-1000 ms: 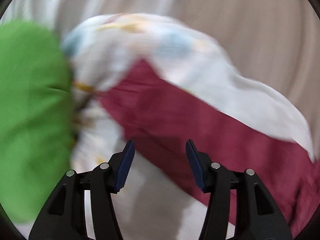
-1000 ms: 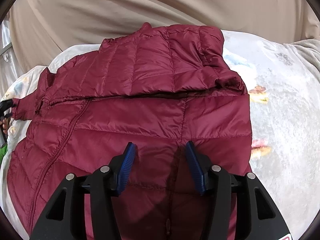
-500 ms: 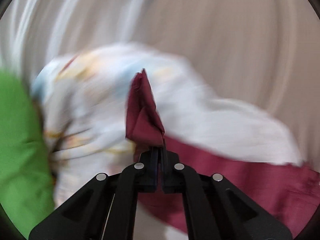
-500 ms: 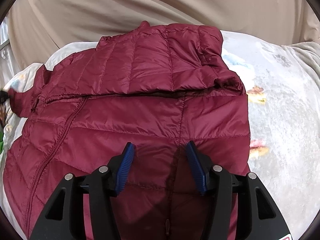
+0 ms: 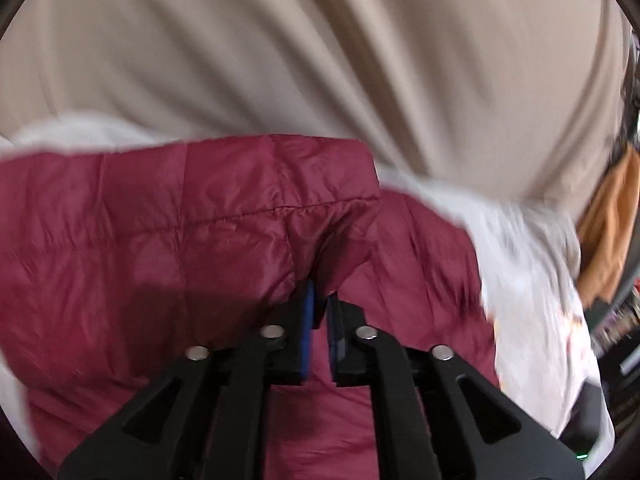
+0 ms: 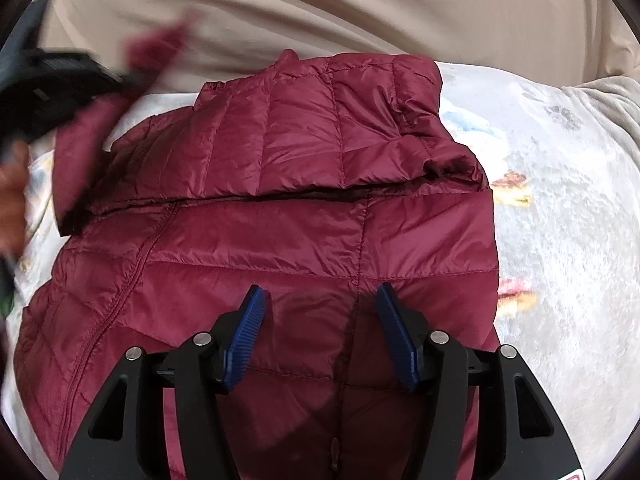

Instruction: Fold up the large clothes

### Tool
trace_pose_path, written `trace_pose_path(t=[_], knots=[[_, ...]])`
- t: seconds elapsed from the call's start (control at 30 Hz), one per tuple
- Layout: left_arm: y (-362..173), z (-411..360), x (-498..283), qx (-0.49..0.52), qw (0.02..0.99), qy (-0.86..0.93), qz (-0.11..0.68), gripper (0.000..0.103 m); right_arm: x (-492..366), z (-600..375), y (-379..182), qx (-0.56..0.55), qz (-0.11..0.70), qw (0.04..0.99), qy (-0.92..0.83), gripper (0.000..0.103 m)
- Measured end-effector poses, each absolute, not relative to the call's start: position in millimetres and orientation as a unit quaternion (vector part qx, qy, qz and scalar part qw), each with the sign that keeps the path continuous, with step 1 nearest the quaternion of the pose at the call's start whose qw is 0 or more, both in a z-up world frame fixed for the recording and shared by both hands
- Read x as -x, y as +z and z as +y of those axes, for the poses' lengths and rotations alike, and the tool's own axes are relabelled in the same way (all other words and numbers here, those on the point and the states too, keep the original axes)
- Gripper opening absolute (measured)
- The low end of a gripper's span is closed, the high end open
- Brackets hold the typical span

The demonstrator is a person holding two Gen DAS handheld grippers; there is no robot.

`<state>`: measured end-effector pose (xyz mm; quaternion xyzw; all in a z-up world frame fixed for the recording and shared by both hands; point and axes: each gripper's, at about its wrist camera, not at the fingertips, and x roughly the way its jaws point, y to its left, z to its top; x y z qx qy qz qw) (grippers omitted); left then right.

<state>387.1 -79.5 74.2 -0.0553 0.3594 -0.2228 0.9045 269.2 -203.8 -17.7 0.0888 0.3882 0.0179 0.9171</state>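
A maroon quilted puffer jacket (image 6: 304, 216) lies on a white patterned blanket (image 6: 560, 208), with one sleeve folded across its upper part. My left gripper (image 5: 319, 312) is shut on a pinch of the jacket's other sleeve (image 5: 224, 216) and holds it lifted. In the right wrist view the left gripper (image 6: 52, 80) shows blurred at the upper left, with the maroon sleeve end (image 6: 156, 48) raised off the blanket. My right gripper (image 6: 322, 332) is open and empty, hovering just above the jacket's lower body near a seam.
A beige sheet (image 6: 320, 8) hangs behind the blanket and fills the back of both views. An orange-brown cloth (image 5: 612, 232) hangs at the right edge of the left wrist view. Bare blanket lies right of the jacket.
My left gripper closed on the jacket's sleeve and lifted it, swinging to face the beige sheet. The sleeve end rose at the upper left in the right wrist view. My right gripper stayed still.
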Motion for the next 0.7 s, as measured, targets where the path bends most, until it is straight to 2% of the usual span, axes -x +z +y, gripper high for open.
trace_pose_path(t=[0.03,0.13,0.2,0.27,0.3,0.33,0.47,0.6,0.7], knots=[[56.4,-88.3,-389.8,0.052,0.896,-0.223,0.38,0.025,-268.9,-205.0,-17.4,-0.093,0.387,0.917,0.02,0.058],[31.6,-87.8,-377.9,0.054,0.888,-0.223,0.399,0.033,-267.5,-212.0,-16.2,-0.112,0.382,0.917,0.028,0.06],[37.5,-72.0,-367.1,0.065,0.888,-0.233,0.392,0.051,-266.3,-219.2,-14.7,-0.131,0.377,0.916,0.034,0.061],[50.9,-48.8,-351.0,0.08,0.893,-0.24,0.373,0.076,-264.1,-227.1,-9.7,-0.148,0.367,0.917,0.035,0.064],[61.5,-30.9,-338.8,0.088,0.899,-0.24,0.357,0.081,-262.7,-228.8,-6.5,-0.156,0.363,0.918,0.035,0.064],[68.3,-12.6,-332.4,0.093,0.904,-0.234,0.346,0.091,-261.7,-231.0,-2.4,-0.162,0.359,0.918,0.036,0.066],[80.9,60.4,-334.0,0.111,0.916,-0.179,0.342,0.092,-272.3,-231.9,20.4,-0.197,0.351,0.913,0.071,0.074],[51.9,130.3,-355.8,0.19,0.9,-0.11,0.377,0.09,-316.0,-208.4,36.9,-0.193,0.375,0.901,0.099,0.076],[31.7,163.5,-364.9,0.241,0.883,-0.084,0.393,0.087,-354.2,-188.6,28.5,-0.185,0.406,0.889,0.101,0.077]])
